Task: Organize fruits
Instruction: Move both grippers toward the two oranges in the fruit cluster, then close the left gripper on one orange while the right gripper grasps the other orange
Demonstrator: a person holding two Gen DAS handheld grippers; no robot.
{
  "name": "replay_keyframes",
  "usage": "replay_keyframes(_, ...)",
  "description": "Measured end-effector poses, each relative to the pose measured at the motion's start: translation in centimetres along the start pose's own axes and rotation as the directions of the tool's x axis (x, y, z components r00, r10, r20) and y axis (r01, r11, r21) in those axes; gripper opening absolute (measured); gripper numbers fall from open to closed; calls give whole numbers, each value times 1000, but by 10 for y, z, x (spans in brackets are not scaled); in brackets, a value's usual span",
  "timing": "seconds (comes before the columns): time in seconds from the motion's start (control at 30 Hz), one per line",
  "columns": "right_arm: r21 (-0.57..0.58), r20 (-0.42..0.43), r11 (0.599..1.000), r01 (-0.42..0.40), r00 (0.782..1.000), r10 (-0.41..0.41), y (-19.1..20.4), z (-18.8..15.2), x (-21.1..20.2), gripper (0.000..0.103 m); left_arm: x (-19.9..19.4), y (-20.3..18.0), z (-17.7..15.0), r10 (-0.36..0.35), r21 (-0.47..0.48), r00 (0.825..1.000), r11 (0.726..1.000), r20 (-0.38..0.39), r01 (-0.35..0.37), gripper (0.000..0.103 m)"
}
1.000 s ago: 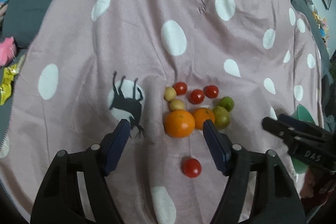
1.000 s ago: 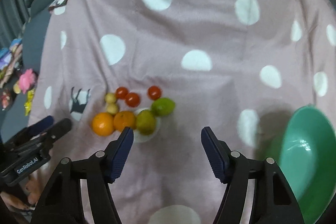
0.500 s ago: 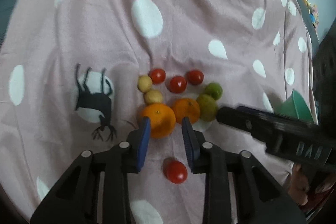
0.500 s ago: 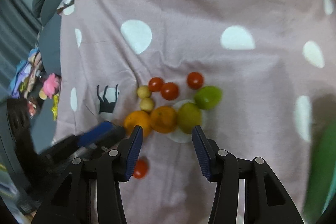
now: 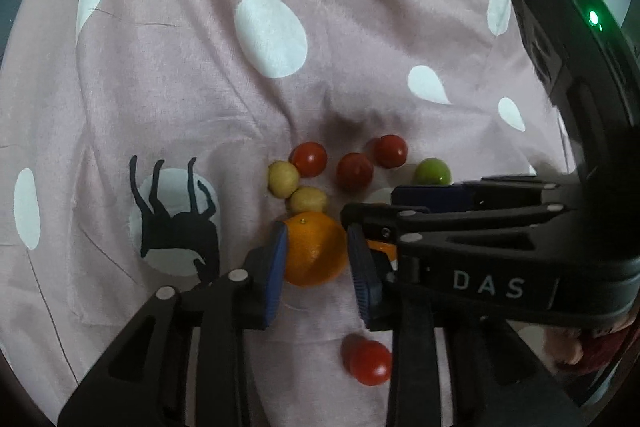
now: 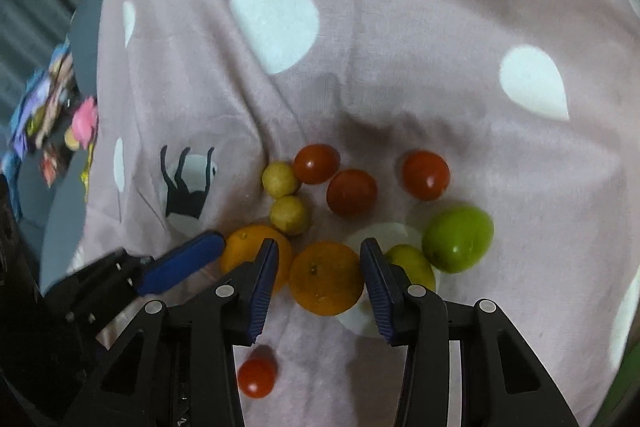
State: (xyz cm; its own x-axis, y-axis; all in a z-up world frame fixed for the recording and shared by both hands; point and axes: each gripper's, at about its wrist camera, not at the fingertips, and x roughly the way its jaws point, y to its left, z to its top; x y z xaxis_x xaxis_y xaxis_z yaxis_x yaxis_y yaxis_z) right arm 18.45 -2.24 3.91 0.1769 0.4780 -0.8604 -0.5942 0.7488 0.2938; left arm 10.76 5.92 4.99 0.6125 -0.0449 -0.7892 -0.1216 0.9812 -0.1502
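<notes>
Fruits lie in a cluster on a pink spotted blanket (image 5: 200, 67). My left gripper (image 5: 316, 255) has its pads on both sides of a large orange (image 5: 314, 249), touching it. My right gripper (image 6: 320, 275) straddles a second orange (image 6: 326, 279), its pads close beside it with a small gap on the left side. Behind lie two small yellow fruits (image 6: 282, 197), three red tomatoes (image 6: 352, 191), a green fruit (image 6: 458, 239) and a yellow-green fruit (image 6: 412, 263). A lone tomato (image 5: 370, 363) lies nearer, also in the right wrist view (image 6: 256, 377).
The right gripper's black body (image 5: 500, 259) crosses the right side of the left wrist view and hides part of the cluster. Toys and wrappers (image 6: 60, 115) lie off the blanket at the left.
Both grippers have moved down and in toward the cluster and narrowed. The left one now pinches the large orange; the right one now brackets the second orange. The green bowl has left view.
</notes>
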Motion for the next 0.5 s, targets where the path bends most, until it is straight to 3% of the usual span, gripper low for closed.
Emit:
replay_keyframes(0.1,-33,-36,999,30,999,-31,5,3,3,43,6,7,-1,-26,-26,1000,999,-16,25,38)
replay_keyframes(0.2,-57,-42,997,49,998,-51,8,8,9,34,6,0,-3,12,8,1000,1000,8,-12,38)
replay_keyframes(0.37,-75,-58,995,62,996,-66,7,10,10,34,7,3,-5,-3,-10,1000,1000,29,3,38)
replay_keyframes(0.5,-25,-22,998,51,998,-52,3,7,7,33,6,4,-5,-20,-47,999,999,40,22,36)
